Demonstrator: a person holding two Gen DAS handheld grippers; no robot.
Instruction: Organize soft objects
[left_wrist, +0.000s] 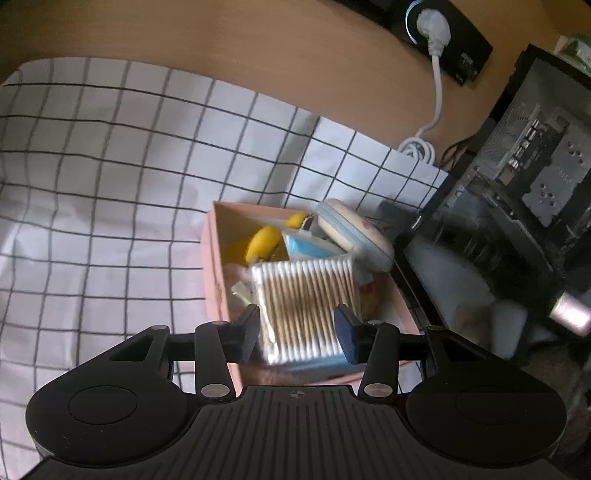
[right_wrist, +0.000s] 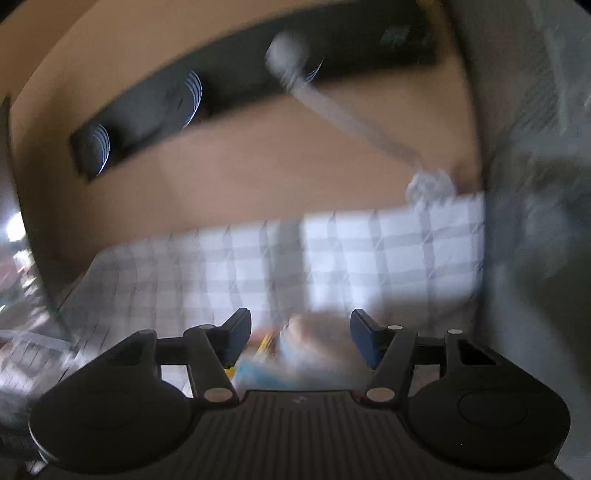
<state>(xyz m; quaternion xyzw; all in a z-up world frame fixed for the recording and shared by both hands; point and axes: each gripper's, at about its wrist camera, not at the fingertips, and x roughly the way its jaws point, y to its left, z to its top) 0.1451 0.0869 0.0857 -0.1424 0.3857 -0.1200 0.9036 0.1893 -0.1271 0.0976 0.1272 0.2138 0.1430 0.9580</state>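
Observation:
A pink box (left_wrist: 212, 266) sits on the checked cloth (left_wrist: 110, 177) and holds several soft items. A clear pack of cotton swabs (left_wrist: 306, 302) lies on top of them, with a yellow plush piece (left_wrist: 263, 240), a blue packet (left_wrist: 310, 246) and a round pale blue and cream pouch (left_wrist: 354, 232) leaning on the far rim. My left gripper (left_wrist: 299, 334) is open, its fingers on either side of the swab pack's near end, not pressing it. My right gripper (right_wrist: 299, 339) is open and empty; its view is blurred, with a smear of box contents (right_wrist: 280, 354) below it.
A black power strip (left_wrist: 443, 33) with a white plug and cable (left_wrist: 437, 96) sits on the wooden wall behind. A dark open computer case (left_wrist: 517, 177) stands right beside the box. The cloth stretches out to the left.

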